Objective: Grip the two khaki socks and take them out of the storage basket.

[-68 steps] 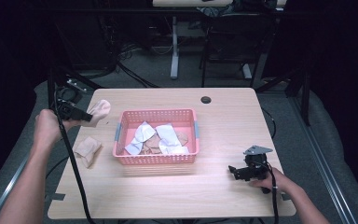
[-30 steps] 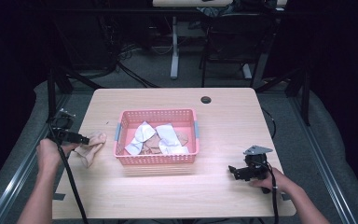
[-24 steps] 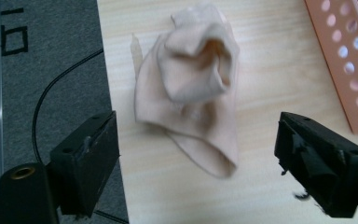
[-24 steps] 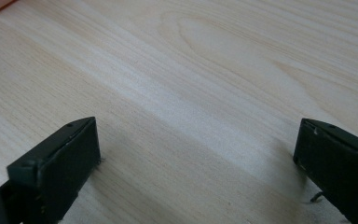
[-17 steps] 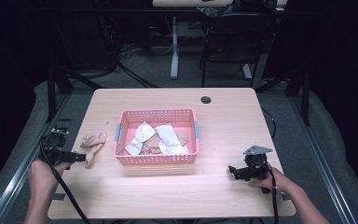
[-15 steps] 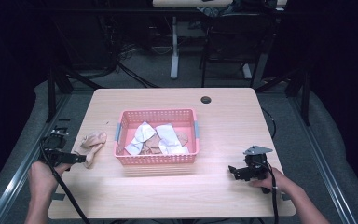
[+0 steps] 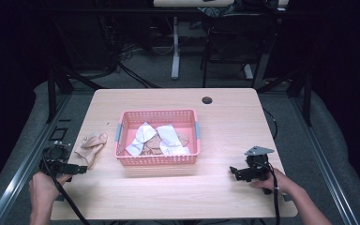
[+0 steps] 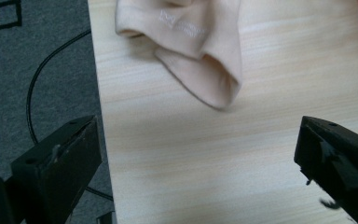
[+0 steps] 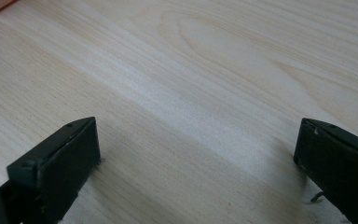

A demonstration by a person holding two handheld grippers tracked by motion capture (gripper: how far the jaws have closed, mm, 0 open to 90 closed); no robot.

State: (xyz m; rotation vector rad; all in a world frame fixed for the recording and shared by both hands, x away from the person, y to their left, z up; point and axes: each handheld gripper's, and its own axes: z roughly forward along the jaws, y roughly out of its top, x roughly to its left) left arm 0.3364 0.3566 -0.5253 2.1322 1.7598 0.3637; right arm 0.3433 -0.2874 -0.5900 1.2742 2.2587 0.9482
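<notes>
Basket (image 7: 126, 123) of pink plastic mesh stands near the middle of the wooden table (image 7: 225, 197), holding a loose heap of white socks (image 7: 143, 136) and tan ones (image 7: 153, 145). Outside it, just beside its left wall and near the table's left edge, a beige sock (image 7: 91, 145) lies crumpled on the wood. The left gripper (image 7: 77, 169) sits at the table's left edge just short of that sock, its jaws having just been opening and now wide apart with nothing between them. The right gripper (image 7: 233, 170), near the front right corner, rests low over bare wood, its jaws likewise spread and empty.
</notes>
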